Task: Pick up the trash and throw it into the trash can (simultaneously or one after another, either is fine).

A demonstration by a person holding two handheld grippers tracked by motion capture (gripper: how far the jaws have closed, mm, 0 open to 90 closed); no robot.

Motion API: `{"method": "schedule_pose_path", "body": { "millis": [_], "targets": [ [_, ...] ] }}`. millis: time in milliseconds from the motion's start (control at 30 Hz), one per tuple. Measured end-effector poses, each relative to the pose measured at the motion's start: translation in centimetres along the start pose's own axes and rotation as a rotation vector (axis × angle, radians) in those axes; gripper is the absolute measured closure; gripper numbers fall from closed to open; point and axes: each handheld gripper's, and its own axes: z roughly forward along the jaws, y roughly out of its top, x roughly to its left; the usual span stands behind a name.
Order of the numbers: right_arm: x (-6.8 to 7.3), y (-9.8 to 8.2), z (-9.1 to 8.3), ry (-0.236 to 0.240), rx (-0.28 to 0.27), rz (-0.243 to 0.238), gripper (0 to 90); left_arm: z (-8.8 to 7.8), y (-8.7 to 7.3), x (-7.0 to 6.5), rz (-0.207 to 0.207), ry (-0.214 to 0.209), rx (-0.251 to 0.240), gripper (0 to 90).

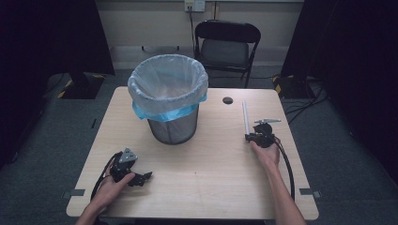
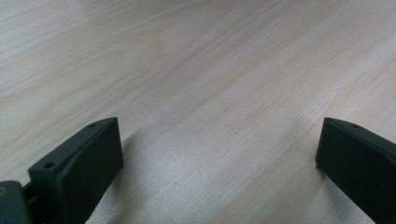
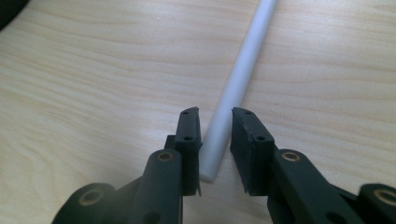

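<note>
A thin white tube point(image 1: 244, 117) lies on the right side of the wooden table point(image 1: 211, 173), pointing away from me. My right gripper point(image 1: 249, 137) has its two black jaws closed against both sides of the tube's near end point(image 3: 219, 140), still low on the table. In the right gripper view the tube point(image 3: 245, 60) runs up and away from my right gripper point(image 3: 215, 112). My left gripper point(image 1: 143, 178) rests at the front left, wide open. Between its jaws point(image 2: 219, 122) there is only bare wood.
A mesh wastebasket point(image 1: 173, 129) lined with a clear and blue bag point(image 1: 166, 77) stands at the back centre-left of the table. A round cable hole point(image 1: 227, 100) sits just behind the tube. A black folding chair point(image 1: 226, 44) stands beyond the far edge.
</note>
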Motion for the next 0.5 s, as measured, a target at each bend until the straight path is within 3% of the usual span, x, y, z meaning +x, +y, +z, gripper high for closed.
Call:
{"method": "schedule_pose_path", "body": {
  "millis": [133, 500],
  "targets": [
    [0.5, 0.3, 0.2, -0.048, 0.02, -0.057, 77.6, 0.0, 0.0, 0.0, -0.002, 0.0, -0.001, 0.1],
    [0.9, 1.3, 0.3, -0.078, 0.089, -0.042, 80.6, 0.0, 0.0, 0.0, -0.002, 0.002, -0.001, 0.2]
  ]
}}
